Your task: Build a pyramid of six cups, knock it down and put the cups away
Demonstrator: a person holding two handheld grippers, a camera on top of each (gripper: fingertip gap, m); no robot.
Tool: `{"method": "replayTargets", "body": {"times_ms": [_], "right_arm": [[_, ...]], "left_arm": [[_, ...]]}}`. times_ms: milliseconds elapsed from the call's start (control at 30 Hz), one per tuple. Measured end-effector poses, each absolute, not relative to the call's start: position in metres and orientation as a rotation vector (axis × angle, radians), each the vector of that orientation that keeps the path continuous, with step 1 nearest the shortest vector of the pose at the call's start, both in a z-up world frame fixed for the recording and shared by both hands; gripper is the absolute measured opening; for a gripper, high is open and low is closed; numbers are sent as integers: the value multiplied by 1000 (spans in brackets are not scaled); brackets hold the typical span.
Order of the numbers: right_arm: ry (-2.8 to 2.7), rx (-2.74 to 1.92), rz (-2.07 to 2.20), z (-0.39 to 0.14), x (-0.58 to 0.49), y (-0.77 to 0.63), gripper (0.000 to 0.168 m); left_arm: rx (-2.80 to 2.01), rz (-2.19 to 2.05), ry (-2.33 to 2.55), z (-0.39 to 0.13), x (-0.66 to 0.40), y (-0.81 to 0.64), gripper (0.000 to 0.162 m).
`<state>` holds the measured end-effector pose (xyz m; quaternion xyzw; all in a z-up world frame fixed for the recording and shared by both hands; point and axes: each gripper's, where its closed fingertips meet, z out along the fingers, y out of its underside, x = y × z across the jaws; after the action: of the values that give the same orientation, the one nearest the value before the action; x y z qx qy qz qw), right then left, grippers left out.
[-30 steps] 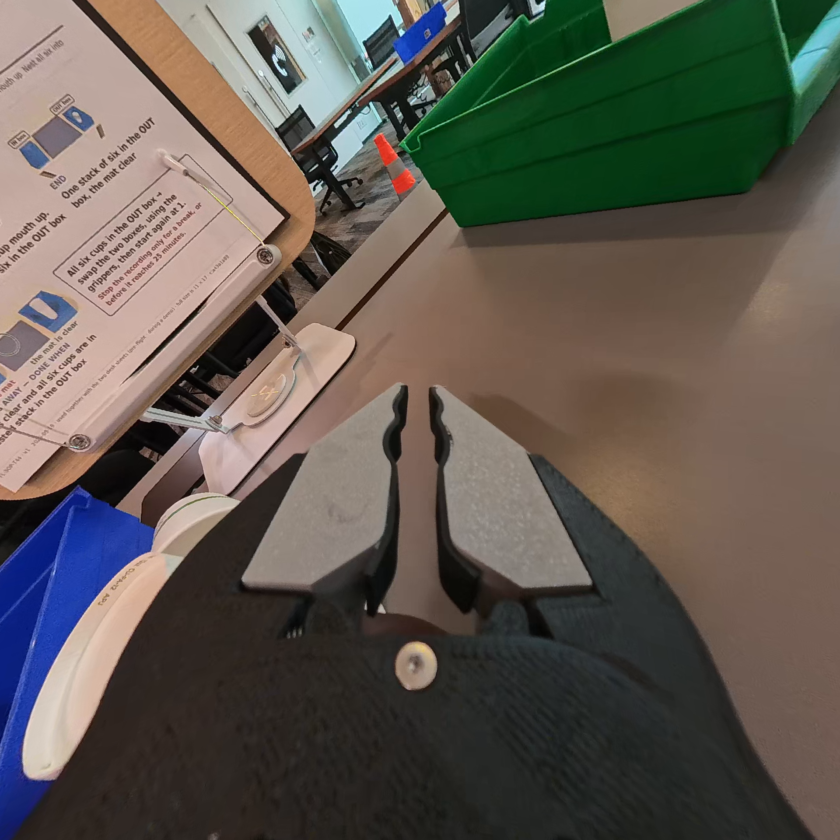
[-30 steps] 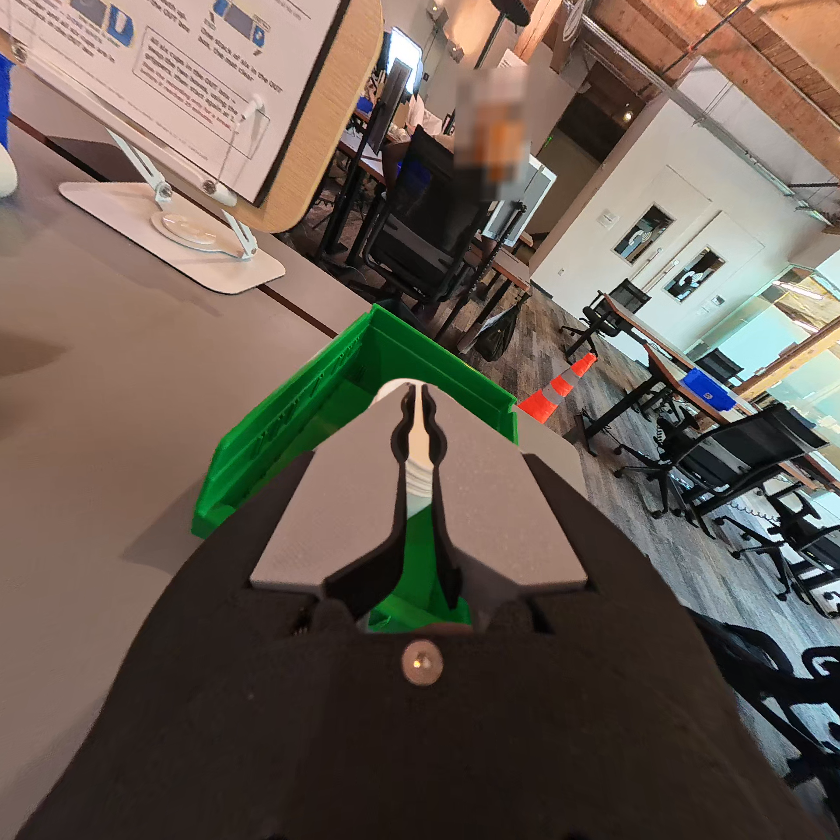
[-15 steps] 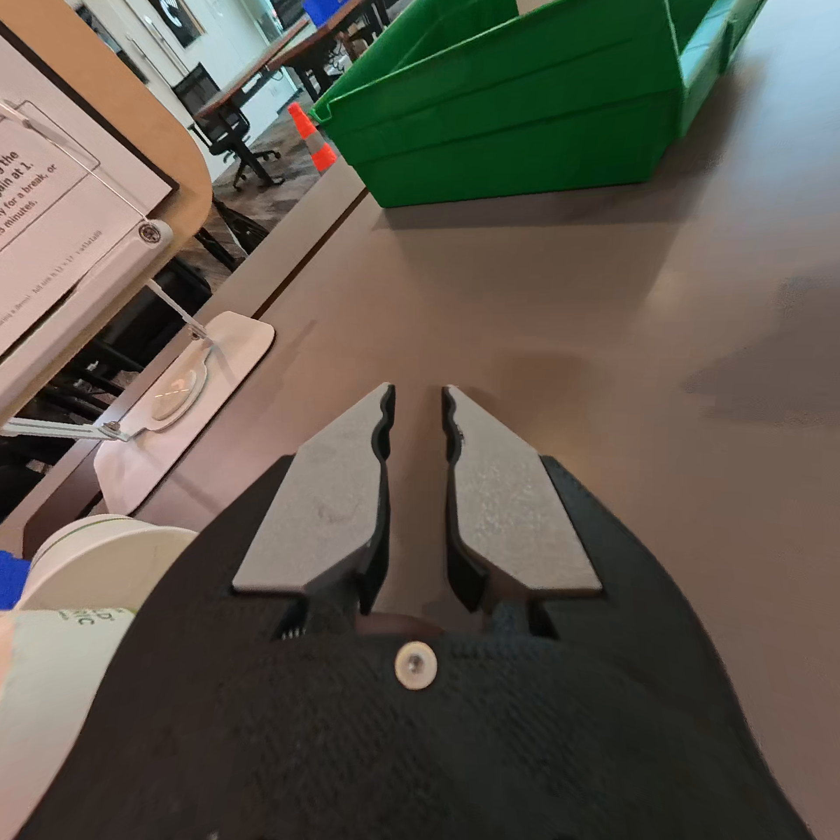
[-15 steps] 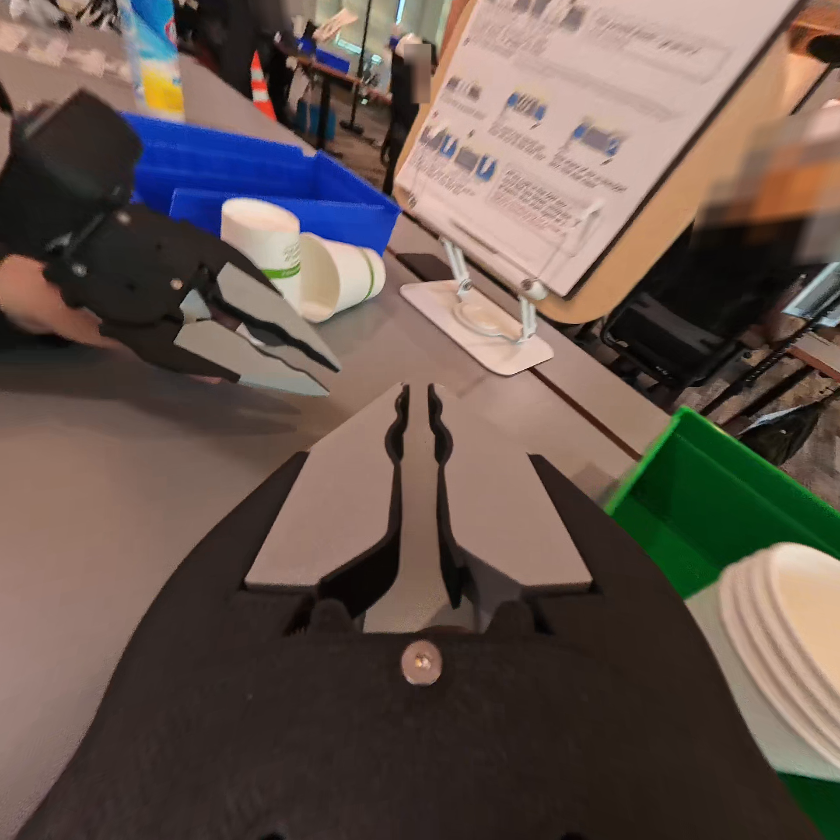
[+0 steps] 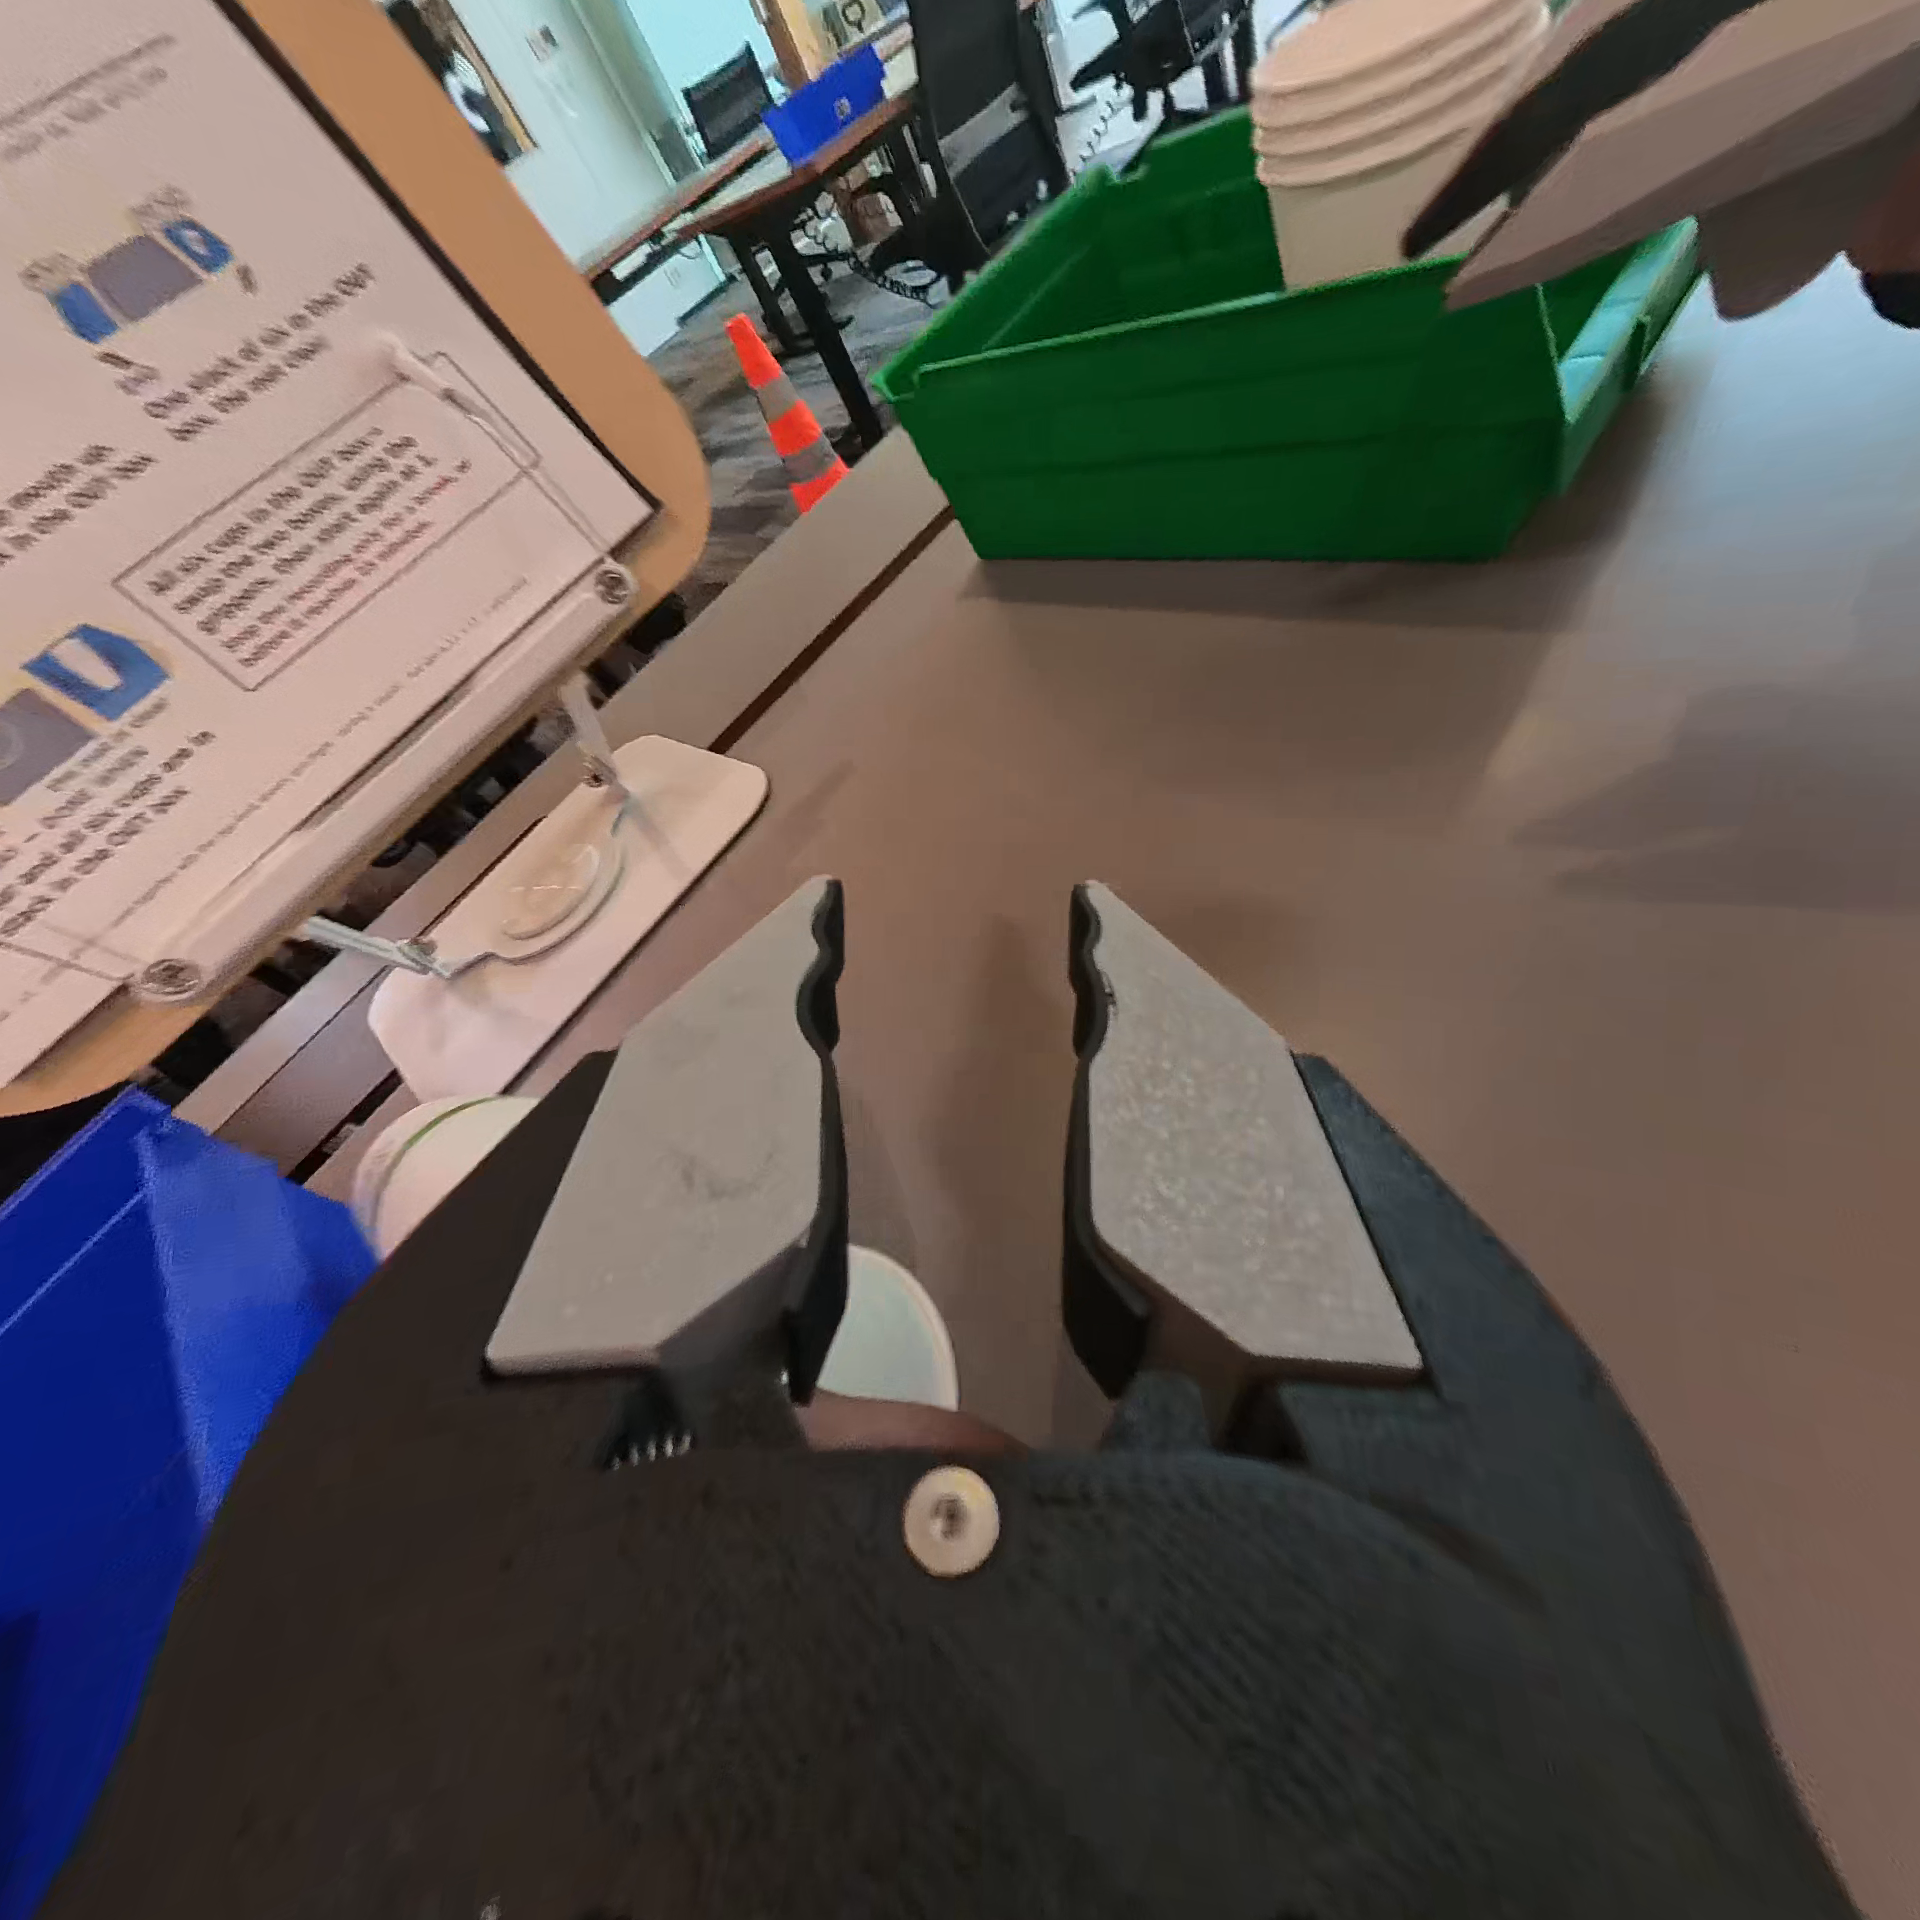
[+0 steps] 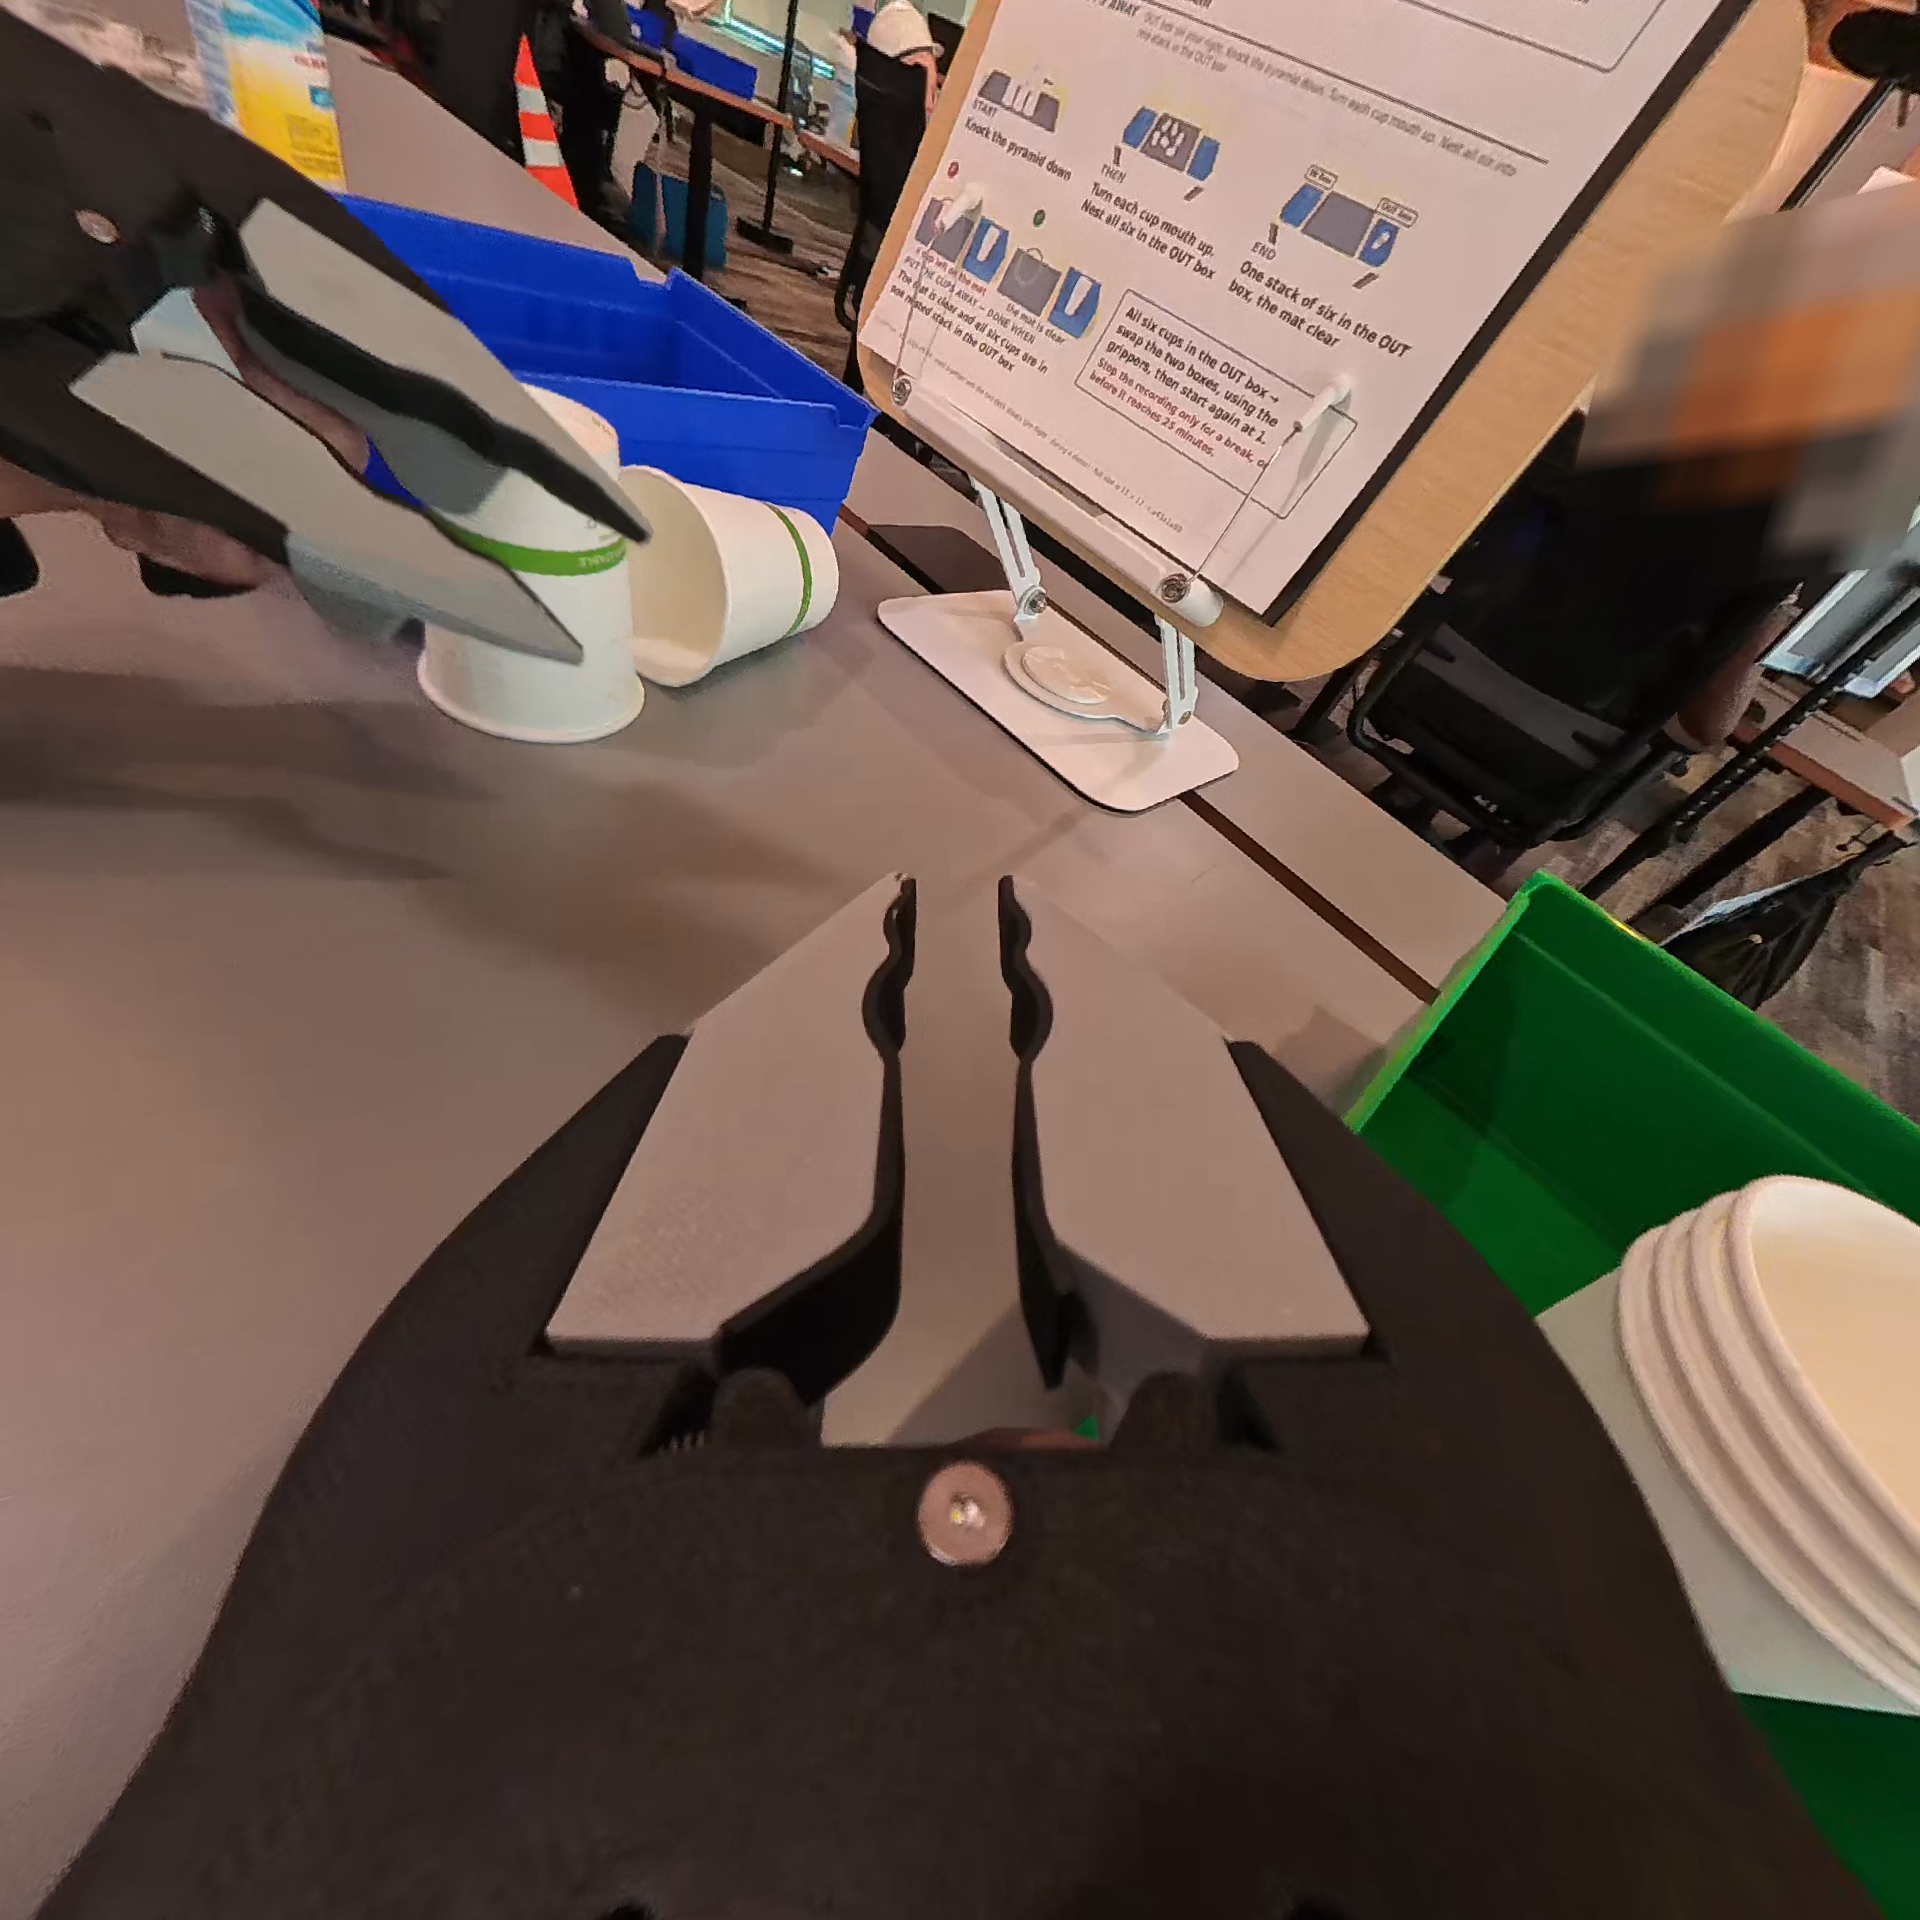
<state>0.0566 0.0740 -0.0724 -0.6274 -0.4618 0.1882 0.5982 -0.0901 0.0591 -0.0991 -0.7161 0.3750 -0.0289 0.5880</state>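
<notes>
A stack of white paper cups [image 6: 1818, 1403] stands mouth up in the green bin [image 6: 1558, 1091] at the right; it also shows in the left wrist view [image 5: 1382, 135]. One cup [image 6: 530, 644] stands mouth down on the grey table [image 6: 312, 1039] by the blue bin [image 6: 644, 343]. Another cup [image 6: 727, 582] lies on its side beside it. My left gripper [image 5: 954, 914] is open and empty just above the mouth-down cup [image 5: 894, 1340]. My right gripper [image 6: 953, 888] is narrowly open and empty, over the table left of the green bin [image 5: 1247, 416].
An instruction board [image 6: 1247, 260] on a white stand [image 6: 1060, 707] rises at the table's far edge between the bins. A blue and yellow container [image 6: 281, 104] stands behind the blue bin. An orange cone [image 5: 790, 416], desks and chairs lie beyond the table. Spacing between my two grippers at the tips: around 15 centimetres.
My right gripper let go of the cup stack in the green bin and swung left over the table. My left gripper opened wider and moved over the mouth-down cup.
</notes>
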Motion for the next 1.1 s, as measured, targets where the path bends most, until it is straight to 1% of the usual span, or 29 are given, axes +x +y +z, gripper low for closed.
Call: {"method": "replayTargets", "body": {"times_ms": [67, 133, 167, 200, 267, 333, 500, 733, 867, 933, 1100], "right_arm": [[-1071, -1452, 440, -72, 57, 74, 13], [-1075, -1451, 431, -72, 57, 74, 13], [-1076, -1451, 429, -72, 57, 74, 13], [-1076, -1451, 429, -72, 57, 74, 13], [-1079, -1453, 432, -73, 57, 74, 13], [-1080, -1456, 437, -74, 57, 74, 13], [-1084, -1455, 437, -74, 56, 74, 13], [-1091, -1457, 435, -75, 56, 74, 13], [-1088, -1451, 434, -74, 56, 74, 13], [-1091, -1452, 432, -75, 55, 74, 13], [-1089, -1453, 443, -75, 55, 74, 13]], "left_arm": [[-1640, -76, 821, -85, -105, 58, 37], [-1591, -115, 739, -67, -120, 56, 27], [-1584, -141, 708, -63, -127, 56, 25], [-1604, -167, 690, -65, -135, 56, 26], [-1709, -222, 723, -85, -145, 54, 31], [-1788, -180, 751, -99, -160, 54, 34], [-1749, -187, 691, -89, -174, 52, 28], [-1831, -181, 686, -93, -191, 42, 30], [-1857, -176, 661, -95, -200, 41, 16], [-1892, -150, 688, -104, -200, 42, 11], [-1879, -65, 776, -105, -193, 40, 2]]}}
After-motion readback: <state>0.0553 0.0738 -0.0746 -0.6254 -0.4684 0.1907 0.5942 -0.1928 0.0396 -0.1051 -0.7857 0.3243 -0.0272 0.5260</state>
